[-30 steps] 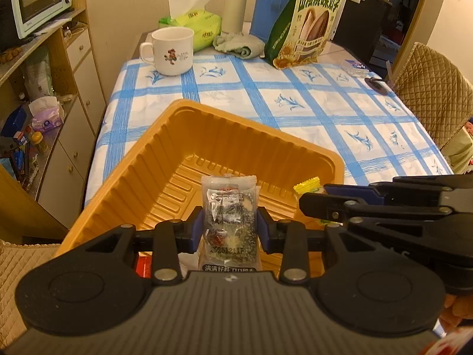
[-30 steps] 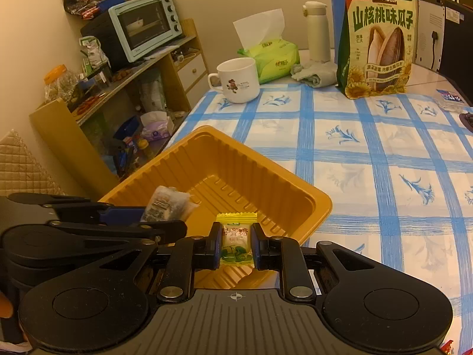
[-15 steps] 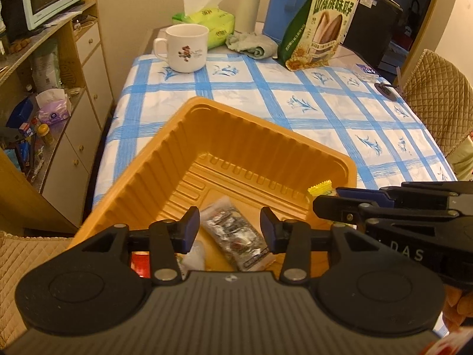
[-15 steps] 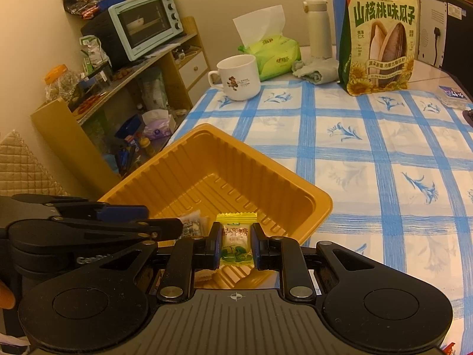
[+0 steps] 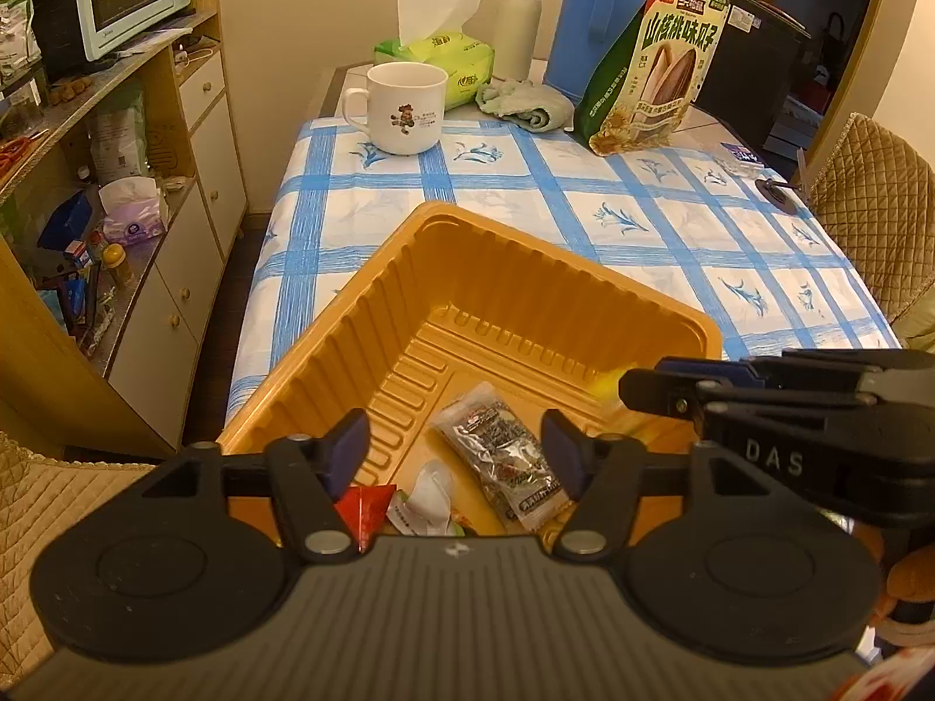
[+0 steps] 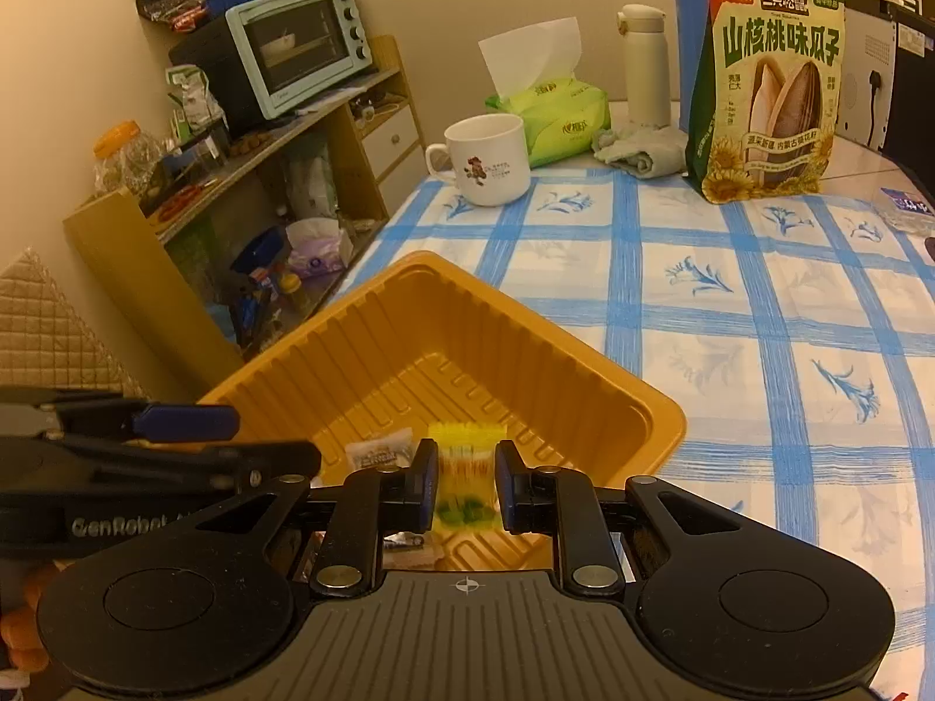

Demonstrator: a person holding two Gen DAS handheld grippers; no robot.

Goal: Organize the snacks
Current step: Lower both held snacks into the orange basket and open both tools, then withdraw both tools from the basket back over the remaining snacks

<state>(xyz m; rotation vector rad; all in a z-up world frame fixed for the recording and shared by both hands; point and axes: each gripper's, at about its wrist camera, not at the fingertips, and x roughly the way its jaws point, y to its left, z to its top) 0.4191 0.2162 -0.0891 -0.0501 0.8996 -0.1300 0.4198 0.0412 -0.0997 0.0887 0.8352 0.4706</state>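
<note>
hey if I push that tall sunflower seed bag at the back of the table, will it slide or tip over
The sunflower seed bag probably tips rather than slides: it stands tall on a narrow base and, in the left wrist view, already leans. It looks like a soft pouch, so it would likely crumple where pushed. The tablecloth may add drag.

warm dim indoor light, fisheye edge bending, motion-blurred yellow packet (image 6: pixel 466 467)

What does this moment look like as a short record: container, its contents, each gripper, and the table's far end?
container: orange tray on checked tablecloth
contents: dark clear snack packet, red packet, white wrapper
left gripper: jaws opening, pads clear of the dark packet lying below
right gripper: shut on yellow-green candy over the tray
far end: white mug, tissue pack, sunflower seed bag
</note>
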